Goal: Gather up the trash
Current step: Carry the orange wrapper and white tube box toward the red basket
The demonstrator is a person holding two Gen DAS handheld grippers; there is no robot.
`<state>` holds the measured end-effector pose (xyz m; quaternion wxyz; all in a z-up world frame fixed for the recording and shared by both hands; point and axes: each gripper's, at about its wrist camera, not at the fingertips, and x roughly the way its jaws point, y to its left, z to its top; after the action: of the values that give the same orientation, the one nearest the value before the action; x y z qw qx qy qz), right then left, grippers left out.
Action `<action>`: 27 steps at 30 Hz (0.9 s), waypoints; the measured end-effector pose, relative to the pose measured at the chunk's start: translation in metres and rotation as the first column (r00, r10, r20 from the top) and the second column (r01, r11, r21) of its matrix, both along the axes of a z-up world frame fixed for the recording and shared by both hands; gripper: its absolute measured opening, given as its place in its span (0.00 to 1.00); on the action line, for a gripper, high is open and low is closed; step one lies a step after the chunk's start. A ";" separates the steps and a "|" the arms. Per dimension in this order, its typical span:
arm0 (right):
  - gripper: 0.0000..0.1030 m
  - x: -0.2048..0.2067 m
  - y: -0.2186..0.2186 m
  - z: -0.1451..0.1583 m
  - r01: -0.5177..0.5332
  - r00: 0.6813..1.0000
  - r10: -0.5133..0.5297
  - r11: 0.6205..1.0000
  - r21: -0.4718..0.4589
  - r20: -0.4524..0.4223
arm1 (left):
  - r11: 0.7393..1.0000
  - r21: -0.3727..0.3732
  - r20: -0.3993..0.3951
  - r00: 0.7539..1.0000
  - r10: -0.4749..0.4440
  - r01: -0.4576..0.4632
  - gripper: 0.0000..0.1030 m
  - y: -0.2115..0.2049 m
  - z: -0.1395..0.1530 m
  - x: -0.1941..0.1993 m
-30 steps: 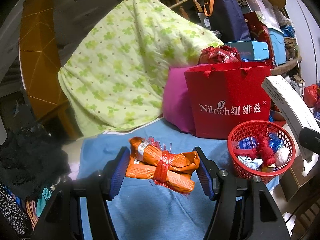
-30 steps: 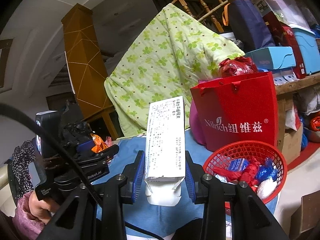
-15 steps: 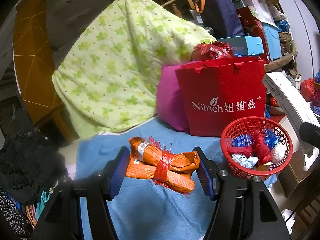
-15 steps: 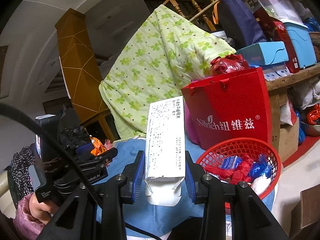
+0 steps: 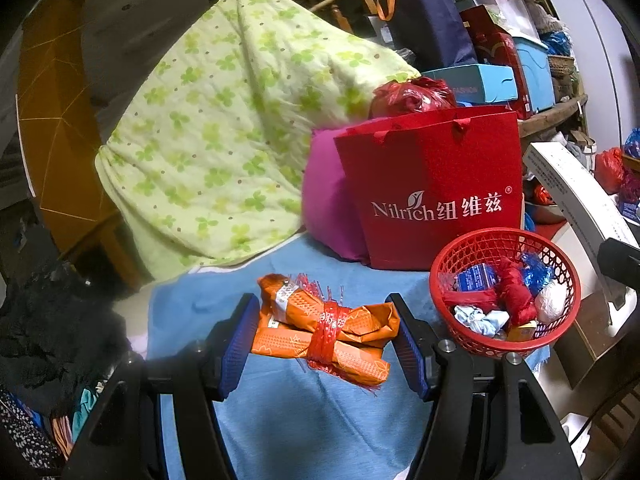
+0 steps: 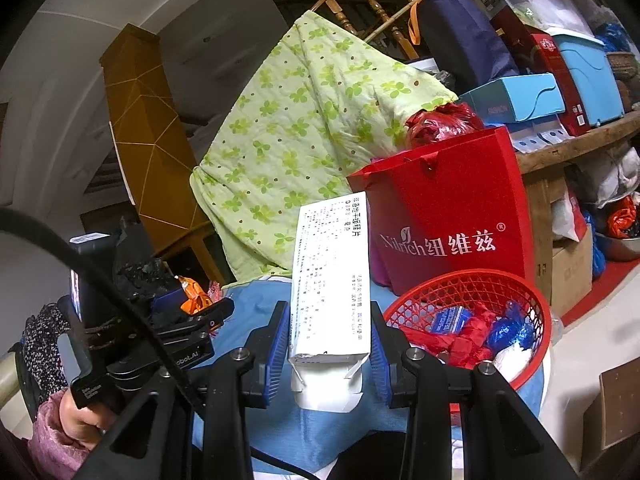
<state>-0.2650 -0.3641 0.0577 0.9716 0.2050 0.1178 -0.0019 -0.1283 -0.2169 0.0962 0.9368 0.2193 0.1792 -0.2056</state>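
My left gripper [image 5: 326, 338] is shut on an orange wrapper bundle [image 5: 326, 330] tied with red ribbon, held above the blue cloth [image 5: 288, 412]. My right gripper [image 6: 330, 346] is shut on a tall white printed carton [image 6: 330, 276], which also shows at the right edge of the left wrist view as the white carton [image 5: 576, 196]. A red mesh basket [image 5: 504, 344] with wrappers and crumpled scraps sits right of the bundle; in the right wrist view the red basket [image 6: 460, 288] lies just right of the carton. The left gripper [image 6: 188, 312] appears at the left there, held by a hand [image 6: 76, 416].
A red Nilrich paper bag [image 5: 436, 192] and a magenta cushion [image 5: 324, 208] stand behind the basket. A green floral quilt [image 5: 224, 136] drapes over the back. Boxes and bins [image 5: 492, 80] crowd a shelf at right. Dark clothes [image 5: 48, 340] lie at left.
Both views have slid slightly: the red bag and basket have shifted left in each frame. Both grips look unchanged.
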 end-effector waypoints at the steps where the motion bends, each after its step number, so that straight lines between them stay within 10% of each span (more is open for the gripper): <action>1: 0.38 0.000 -0.001 0.000 0.001 1.000 -0.001 1.000 0.002 -0.001 | 1.000 0.002 0.000 1.000 -0.003 0.003 0.64 0.000 0.000 0.000; 27: 0.39 -0.012 -0.017 -0.008 0.038 0.999 -0.038 0.998 0.049 -0.002 | 0.998 0.029 -0.005 0.999 -0.049 0.049 0.64 -0.018 -0.004 -0.007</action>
<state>-0.2767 -0.3811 0.0501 0.9661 0.2308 0.1145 -0.0174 -0.1348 -0.2352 0.0922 0.9277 0.2369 0.1787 -0.2265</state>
